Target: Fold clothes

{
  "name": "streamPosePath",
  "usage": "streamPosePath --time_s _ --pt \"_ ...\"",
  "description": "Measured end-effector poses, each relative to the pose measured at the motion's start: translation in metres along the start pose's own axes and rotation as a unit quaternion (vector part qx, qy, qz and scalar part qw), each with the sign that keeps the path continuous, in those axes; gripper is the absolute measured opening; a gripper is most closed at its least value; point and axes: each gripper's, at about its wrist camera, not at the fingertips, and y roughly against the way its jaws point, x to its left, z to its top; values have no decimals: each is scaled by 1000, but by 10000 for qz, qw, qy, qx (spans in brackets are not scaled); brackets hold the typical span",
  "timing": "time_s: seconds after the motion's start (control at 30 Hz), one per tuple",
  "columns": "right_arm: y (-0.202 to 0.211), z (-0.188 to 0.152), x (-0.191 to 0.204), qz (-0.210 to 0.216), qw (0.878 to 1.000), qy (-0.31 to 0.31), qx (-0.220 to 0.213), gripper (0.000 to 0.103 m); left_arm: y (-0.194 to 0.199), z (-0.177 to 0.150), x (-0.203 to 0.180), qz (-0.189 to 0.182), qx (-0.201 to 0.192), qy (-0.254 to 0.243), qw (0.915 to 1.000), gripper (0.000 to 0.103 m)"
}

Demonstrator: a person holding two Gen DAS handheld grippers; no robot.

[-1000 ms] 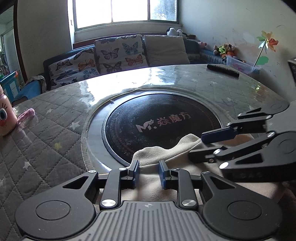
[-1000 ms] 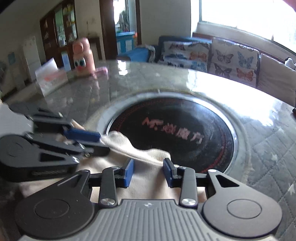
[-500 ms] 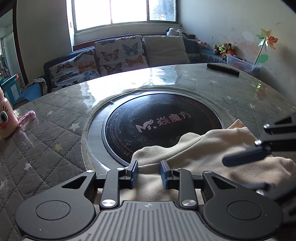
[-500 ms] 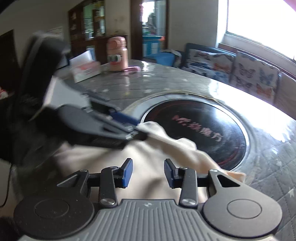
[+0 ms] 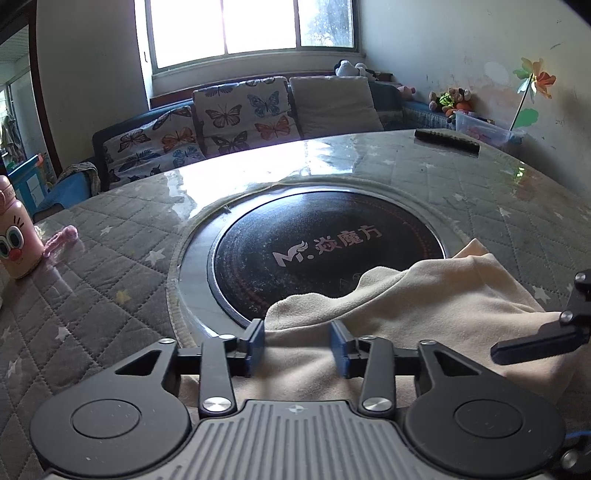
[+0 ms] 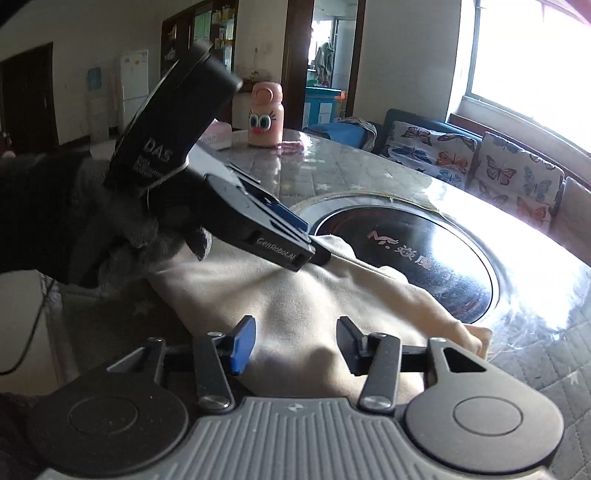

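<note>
- Sunlight from a wide window falls across a round tabletop covered in grey quilted cloth with small stars, under a glossy clear sheet.
- At the tabletop's centre sits a black round cooktop with pale lettering, ringed by a grey metal band.
- Beyond the far edge stands a sofa with butterfly-print cushions and 1 plain beige cushion.
- A cream garment lies crumpled at the near edge of the tabletop, its far hem draped over the near rim of the cooktop; one end trails toward the right edge.
- The left hand-held gripper hangs just over the garment's near part, its 2 blue-padded fingers spread apart with cloth showing between them and nothing clamped.
- In the right wrist view, the right hand-held gripper is likewise spread wide above the cloth, gripping nothing.
- From that view the left hand-held gripper is held by a dark-gloved hand, its tips down at the garment's far hem beside the cooktop.
- A pink cartoon-faced bottle stands near the left edge of the tabletop, with a small pink object lying just beside it.
- A dark flat bar lies near the far right edge.
</note>
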Motion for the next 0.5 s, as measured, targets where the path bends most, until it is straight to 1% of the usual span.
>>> streamPosePath --time_s 0.13,0.27,0.4,0.5 --pt "15 0 -9 159 9997 -211 -5 49 20 -3 -4 -63 -155 -12 9999 44" --pt "28 -5 -13 376 9984 -424 16 50 42 -11 -15 -206 -273 -141 9993 44" --pt "39 -13 -15 296 9980 -565 12 50 59 -22 -29 -237 -357 -315 9986 44" --pt "42 -20 -18 213 9976 -666 17 50 62 -32 -35 -225 -355 -368 9984 44"
